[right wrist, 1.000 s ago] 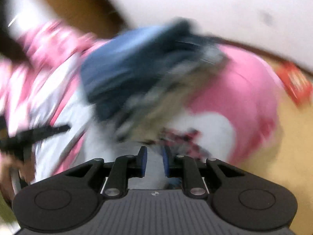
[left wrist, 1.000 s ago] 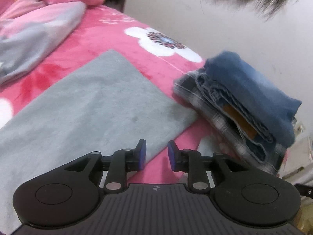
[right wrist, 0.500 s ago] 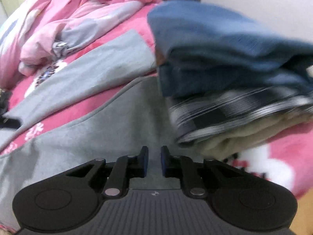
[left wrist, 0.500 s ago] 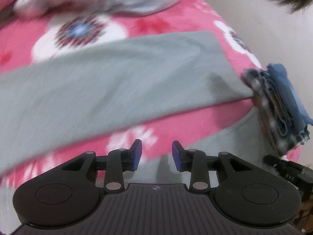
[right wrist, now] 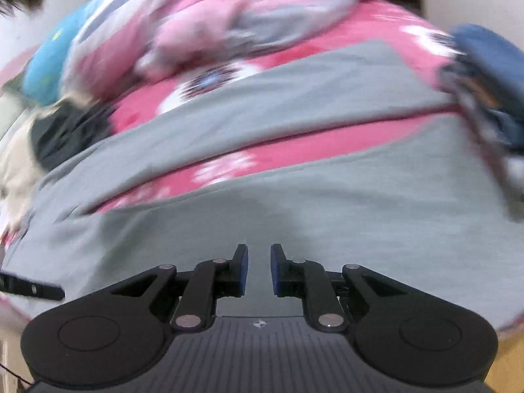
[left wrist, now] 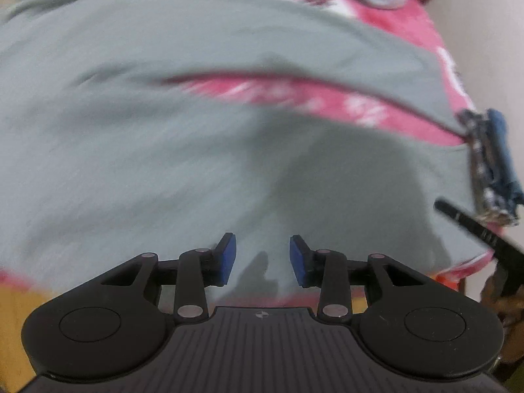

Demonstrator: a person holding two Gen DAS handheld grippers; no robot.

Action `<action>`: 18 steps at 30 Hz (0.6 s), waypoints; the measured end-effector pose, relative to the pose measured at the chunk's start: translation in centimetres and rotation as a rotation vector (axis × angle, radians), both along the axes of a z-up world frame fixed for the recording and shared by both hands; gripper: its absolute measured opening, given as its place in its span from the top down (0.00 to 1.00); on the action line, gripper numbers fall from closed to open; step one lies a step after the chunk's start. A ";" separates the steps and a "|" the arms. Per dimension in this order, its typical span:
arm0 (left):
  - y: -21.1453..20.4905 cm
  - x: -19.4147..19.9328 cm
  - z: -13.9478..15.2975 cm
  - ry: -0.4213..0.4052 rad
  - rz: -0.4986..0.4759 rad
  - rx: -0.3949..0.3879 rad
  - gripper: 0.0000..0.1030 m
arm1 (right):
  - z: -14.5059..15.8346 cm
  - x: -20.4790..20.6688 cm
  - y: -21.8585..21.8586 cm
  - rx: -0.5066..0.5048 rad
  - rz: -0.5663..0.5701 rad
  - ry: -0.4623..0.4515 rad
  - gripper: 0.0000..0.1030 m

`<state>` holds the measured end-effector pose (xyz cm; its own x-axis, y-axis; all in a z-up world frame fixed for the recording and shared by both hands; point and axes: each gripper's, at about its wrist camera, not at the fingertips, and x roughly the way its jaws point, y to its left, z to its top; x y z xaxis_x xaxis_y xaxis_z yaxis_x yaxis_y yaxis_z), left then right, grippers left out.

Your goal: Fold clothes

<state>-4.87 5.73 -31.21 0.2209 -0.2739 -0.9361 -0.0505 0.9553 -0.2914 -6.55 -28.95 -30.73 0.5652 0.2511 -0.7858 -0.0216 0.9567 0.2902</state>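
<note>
Hovering: left hand-held gripper (left wrist: 262, 258) parted | grey garment (left wrist: 163, 150) spread flat, hem nearest

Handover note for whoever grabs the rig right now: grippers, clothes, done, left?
Left gripper: open, empty, low over the grey trousers.
Right gripper: jaws a little apart, empty, also over the trousers.
Trousers lie spread on the pink blanket, two legs with blanket showing between them; no fold made yet.
Folded pile, denim on top, sits at the far right by the leg ends: done.
Unfolded pink and grey clothes heaped at the far side.
Left: fold the trousers, add to the pile, then the heap. Both views are motion-blurred.
</note>
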 end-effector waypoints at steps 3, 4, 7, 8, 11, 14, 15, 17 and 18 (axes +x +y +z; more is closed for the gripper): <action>4.5 -2.9 -0.8 0.042 0.098 0.020 0.65 | 0.1 0.2 3.9 -0.010 0.076 0.004 0.85; 6.0 -3.6 -1.0 0.053 0.131 0.024 0.65 | 0.1 0.1 4.9 -0.013 0.095 0.013 0.85; 10.1 -5.3 -1.7 0.081 0.234 0.036 0.65 | -0.3 0.1 7.1 -0.022 0.128 0.050 0.85; 11.4 -5.9 -1.8 0.084 0.275 0.036 0.65 | -0.3 0.0 7.7 -0.008 0.127 0.063 0.85; 15.0 -7.1 -2.1 0.082 0.390 0.023 0.65 | -0.3 -0.5 9.3 0.042 0.121 0.103 0.85; 18.0 -8.3 -2.4 0.075 0.503 -0.014 0.65 | -1.0 -1.7 9.8 0.195 0.020 0.186 0.77; 18.8 -8.5 -2.6 0.071 0.544 -0.032 0.65 | -1.6 -2.3 9.5 0.254 -0.041 0.225 0.70; 20.1 -8.9 -3.0 0.062 0.622 -0.075 0.65 | -3.0 -4.1 8.3 0.367 -0.196 0.268 0.63; 20.4 -8.9 -3.1 0.059 0.647 -0.091 0.65 | -3.7 -5.0 7.5 0.423 -0.280 0.282 0.63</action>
<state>-13.73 26.12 -34.32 0.3170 -0.1818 -0.9308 -0.6246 0.6985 -0.3491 -11.58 -21.42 -34.47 0.4386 0.4473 -0.7795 0.3491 0.7144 0.6064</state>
